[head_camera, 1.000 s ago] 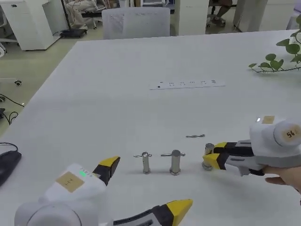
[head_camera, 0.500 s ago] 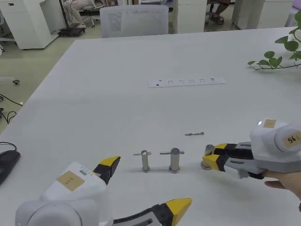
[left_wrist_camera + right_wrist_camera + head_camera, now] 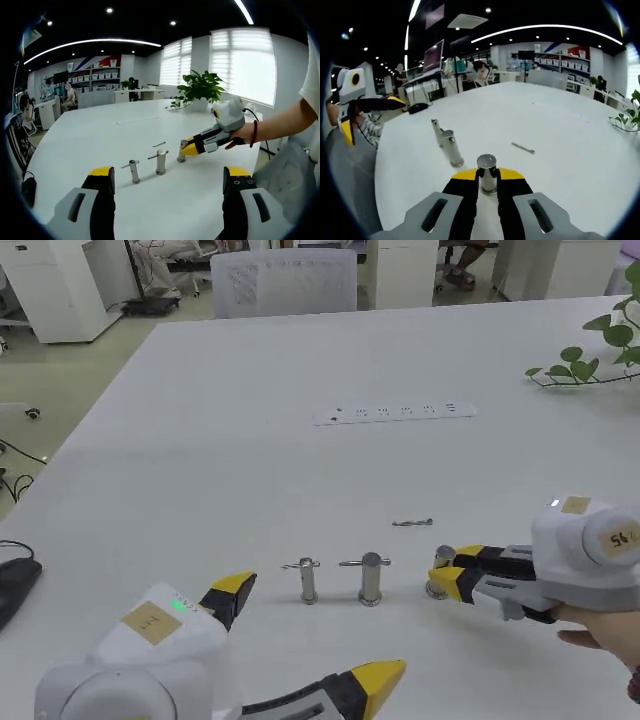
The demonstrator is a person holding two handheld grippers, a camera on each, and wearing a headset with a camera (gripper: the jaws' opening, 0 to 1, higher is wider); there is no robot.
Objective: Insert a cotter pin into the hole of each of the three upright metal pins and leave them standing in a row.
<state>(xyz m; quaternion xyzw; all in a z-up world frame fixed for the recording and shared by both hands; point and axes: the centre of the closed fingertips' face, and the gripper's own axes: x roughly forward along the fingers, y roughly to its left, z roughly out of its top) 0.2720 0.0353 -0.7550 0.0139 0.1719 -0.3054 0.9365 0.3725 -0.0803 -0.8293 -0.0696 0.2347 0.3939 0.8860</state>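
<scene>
Three upright metal pins stand in a row on the white table [image 3: 300, 470]. The left pin [image 3: 307, 580] and the middle pin [image 3: 371, 578] each carry a cotter pin through the top. My right gripper [image 3: 447, 574] is shut on the right pin [image 3: 441, 562], seen between the jaws in the right gripper view [image 3: 487, 163]. No cotter pin shows in that pin. A loose cotter pin [image 3: 412, 524] lies flat just behind the row. My left gripper [image 3: 310, 635] is open near the front edge, short of the row [image 3: 160, 161], with nothing between its fingers.
A white power strip [image 3: 395, 412] lies across the middle of the table. Plant sprigs [image 3: 590, 360] reach in at the far right. A chair [image 3: 285, 285] stands behind the far edge. A dark object [image 3: 15, 585] sits at the left edge.
</scene>
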